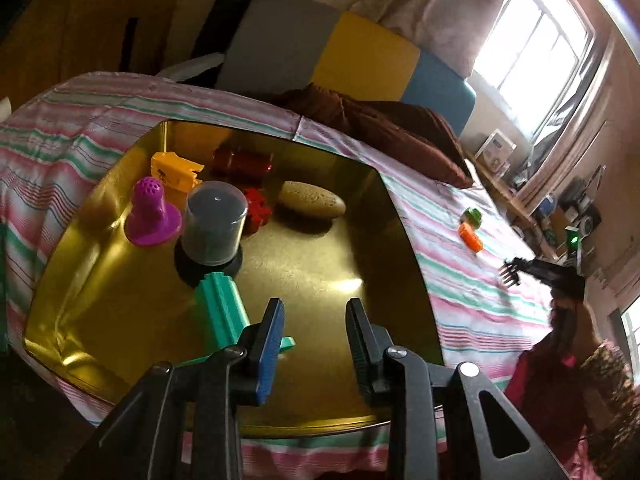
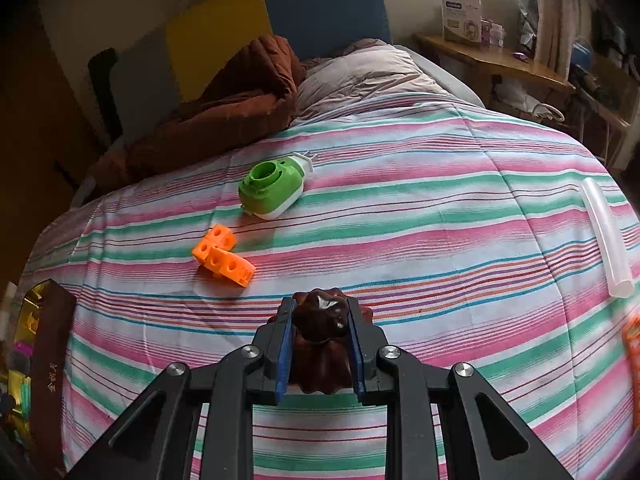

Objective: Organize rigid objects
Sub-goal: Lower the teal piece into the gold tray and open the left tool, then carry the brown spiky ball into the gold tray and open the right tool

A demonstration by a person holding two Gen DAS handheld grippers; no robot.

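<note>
My left gripper (image 1: pixel 316 312) is open and empty, hovering over a gold tin box (image 1: pixel 312 280) on the striped bed. In the box are a teal ridged piece (image 1: pixel 220 312), a grey capped jar (image 1: pixel 214 226), a purple plunger-shaped toy (image 1: pixel 151 214), a yellow block (image 1: pixel 174 172), red pieces (image 1: pixel 256 206) and a beige stone (image 1: pixel 312 200). My right gripper (image 2: pixel 320 312) is shut on a dark brown fluted mould (image 2: pixel 320 336) just above the bedspread. Ahead of it lie orange cube blocks (image 2: pixel 222 256) and a green-and-white device (image 2: pixel 272 188).
A clear tube (image 2: pixel 606 236) lies at the bed's right side. A brown blanket (image 2: pixel 224 108) and pillow are at the head. The box's dark lid (image 2: pixel 50 356) stands at the left edge of the right wrist view. A wooden shelf (image 2: pixel 496 60) with clutter stands beyond.
</note>
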